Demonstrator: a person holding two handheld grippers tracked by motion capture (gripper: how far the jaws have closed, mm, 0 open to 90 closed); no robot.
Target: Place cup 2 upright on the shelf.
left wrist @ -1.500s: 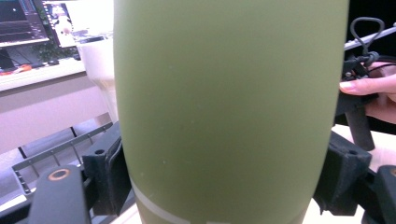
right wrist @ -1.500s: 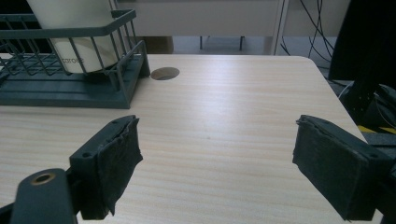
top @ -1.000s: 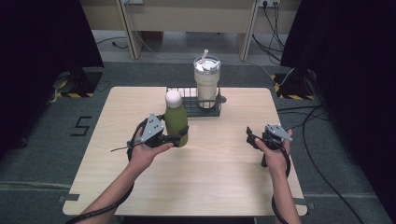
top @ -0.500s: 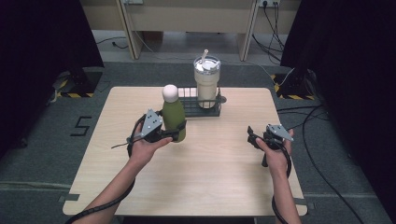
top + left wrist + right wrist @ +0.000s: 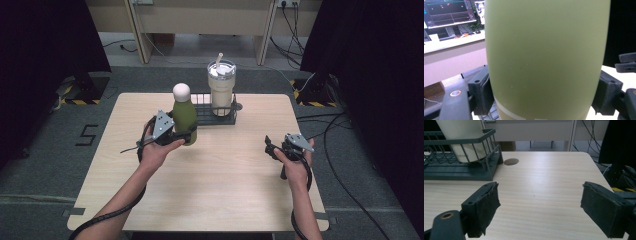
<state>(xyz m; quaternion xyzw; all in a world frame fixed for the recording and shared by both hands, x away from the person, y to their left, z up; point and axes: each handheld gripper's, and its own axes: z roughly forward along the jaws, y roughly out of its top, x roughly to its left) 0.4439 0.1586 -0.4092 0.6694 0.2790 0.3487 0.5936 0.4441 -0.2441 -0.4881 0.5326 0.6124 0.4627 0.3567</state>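
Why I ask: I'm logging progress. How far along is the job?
Done: the tumbler stands in the rack. In hand: the left gripper is shut on the bottle, upright by the rack's left end. Left, probably: set the bottle into the rack's free left half and let go. The right gripper is open with nothing between its jaws.

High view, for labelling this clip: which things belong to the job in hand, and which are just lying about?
Job in hand:
- green bottle, upright
- left gripper, jaws shut on the bottle
- wire rack just behind the bottle, probably where it goes

Lying about:
- tumbler with a straw, standing in the rack
- right gripper, jaws open, holding nothing
- floor cables
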